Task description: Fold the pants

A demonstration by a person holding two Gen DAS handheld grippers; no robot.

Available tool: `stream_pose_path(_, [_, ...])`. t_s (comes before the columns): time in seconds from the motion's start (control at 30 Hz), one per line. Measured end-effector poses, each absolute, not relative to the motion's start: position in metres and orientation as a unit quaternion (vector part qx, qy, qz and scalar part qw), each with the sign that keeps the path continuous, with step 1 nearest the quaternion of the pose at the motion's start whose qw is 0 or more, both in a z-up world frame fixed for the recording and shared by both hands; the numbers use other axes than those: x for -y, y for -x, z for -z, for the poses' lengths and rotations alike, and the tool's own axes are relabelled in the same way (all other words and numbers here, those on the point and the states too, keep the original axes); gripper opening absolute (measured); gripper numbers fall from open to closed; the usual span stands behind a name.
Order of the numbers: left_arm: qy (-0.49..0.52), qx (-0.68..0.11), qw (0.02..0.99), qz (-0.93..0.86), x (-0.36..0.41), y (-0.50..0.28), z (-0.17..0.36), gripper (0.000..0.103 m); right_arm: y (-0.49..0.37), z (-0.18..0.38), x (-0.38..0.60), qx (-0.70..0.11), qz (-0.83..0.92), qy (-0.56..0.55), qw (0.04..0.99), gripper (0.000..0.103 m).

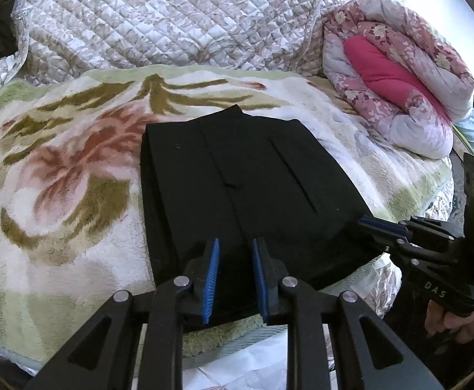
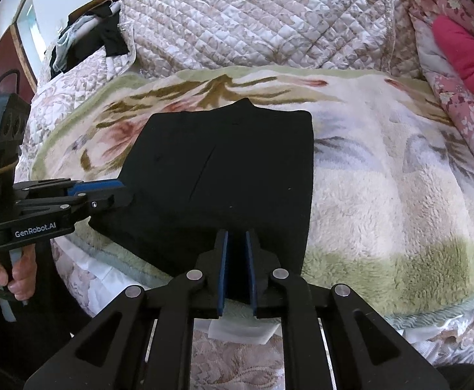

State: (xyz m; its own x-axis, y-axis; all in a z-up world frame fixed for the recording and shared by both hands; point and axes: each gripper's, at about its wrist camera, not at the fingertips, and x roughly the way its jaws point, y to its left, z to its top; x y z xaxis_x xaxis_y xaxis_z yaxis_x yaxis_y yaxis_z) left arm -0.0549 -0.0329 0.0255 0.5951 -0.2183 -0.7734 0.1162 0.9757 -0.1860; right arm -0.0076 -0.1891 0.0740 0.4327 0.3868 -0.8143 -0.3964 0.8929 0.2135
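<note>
Soft daylight fills both views. White glare burns out the corner at 1 o'clock in the left view. Edges bend round, with dark rims.

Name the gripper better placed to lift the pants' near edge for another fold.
Likely left: left gripper open over the pants' near-edge middle; right gripper sits by the corner, barely parted.

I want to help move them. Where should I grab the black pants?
Probably the near edge of the pants, coming in low from the front. They lie folded in a flat stack on the blanket, and that edge sits closest, by the bed's front, so fingers could slide under all the layers. The left gripper and right gripper already face it.
</note>
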Motion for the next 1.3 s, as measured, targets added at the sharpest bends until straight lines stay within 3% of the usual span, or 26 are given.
stream_pose_path(0.2, [0.052, -0.44, 0.892, 0.09, 0.033, 0.055, -0.027, 0.023, 0.008, -0.077, 0.187, -0.478, -0.236, 0.006, 0.846, 0.012])
stream_pose_path(0.37, [0.053, -0.438, 0.893, 0.091, 0.031, 0.054, -0.026, 0.023, 0.011, -0.073, 0.177, -0.478, -0.245, 0.019, 0.843, 0.023])
stream_pose_path(0.93, [0.061, -0.438, 0.895, 0.067, 0.013, 0.05, -0.025, 0.024, -0.001, -0.071, 0.185, -0.483, -0.255, -0.005, 0.838, 0.026])
stream_pose_path(1.0, [0.072, -0.442, 0.893, 0.052, 0.0, 0.048, -0.024, 0.037, -0.007, -0.074, 0.2, -0.481, -0.233, -0.023, 0.845, 0.026])
stream_pose_path(1.13, [0.104, -0.442, 0.89, 0.034, -0.025, 0.045, -0.026, 0.037, -0.025, -0.073, 0.228, -0.493, -0.208, -0.083, 0.841, 0.028])
stream_pose_path(1.23, [0.144, -0.439, 0.885, 0.049, -0.035, 0.04, -0.027, 0.038, -0.042, -0.062, 0.24, -0.509, -0.223, -0.15, 0.818, 0.038])
stream_pose_path(1.3, [0.169, -0.434, 0.882, 0.072, -0.037, 0.033, -0.026, 0.046, -0.054, -0.051, 0.242, -0.524, -0.23, -0.175, 0.801, 0.041])
